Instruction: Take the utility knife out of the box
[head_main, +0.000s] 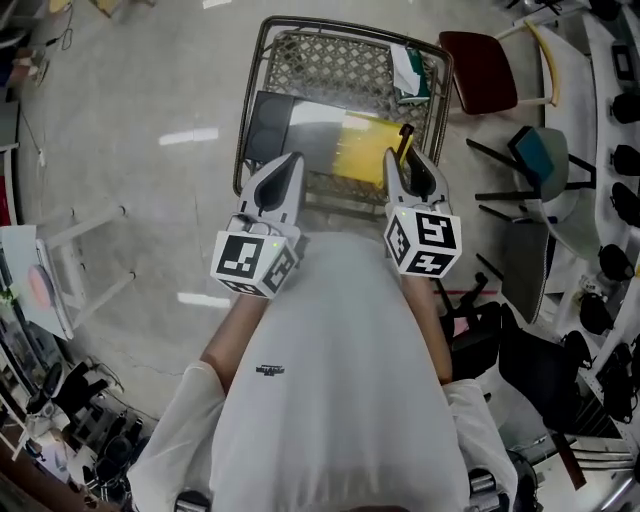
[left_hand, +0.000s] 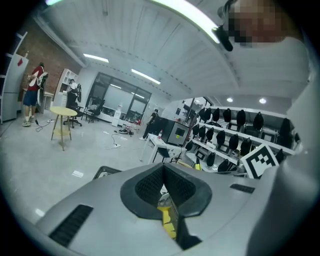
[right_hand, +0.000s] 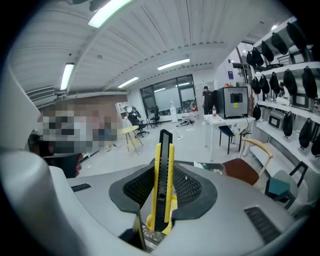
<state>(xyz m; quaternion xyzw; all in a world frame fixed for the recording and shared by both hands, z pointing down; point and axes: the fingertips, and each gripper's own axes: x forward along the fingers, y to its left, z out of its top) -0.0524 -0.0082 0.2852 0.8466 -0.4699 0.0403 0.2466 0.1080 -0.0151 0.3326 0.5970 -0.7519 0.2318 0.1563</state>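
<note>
Two claws are in my hands, and both hang above a wire cart (head_main: 262, 60) that stands on the floor.

My right claw (head_main: 412, 165) is clenched on the utility knife (head_main: 404, 143). In the right gripper view the knife (right_hand: 163, 165) stands upright between the two ribbed pads (right_hand: 186, 189) of this claw (right_hand: 162, 172). Both pads press on its yellow sides. Its black middle strip faces the camera and its dark upper end rises well past the claw tips. The knife is outside the box and touches only the claw.

The yellow box (head_main: 362, 150) lies in the cart, below and just ahead of the right claw tips and to the left of them. A dark flat thing (head_main: 268, 125) lies in the cart beside the box, right ahead of the left claw.

My left claw (head_main: 284, 165) is closed and grips nothing. In the left gripper view its jaws meet at the tips (left_hand: 162, 167). Only a thin slit stays behind the tips.

To the right of the right claw, and further ahead, a dark red chair (head_main: 482, 70) stands beside the cart, apart from it.
</note>
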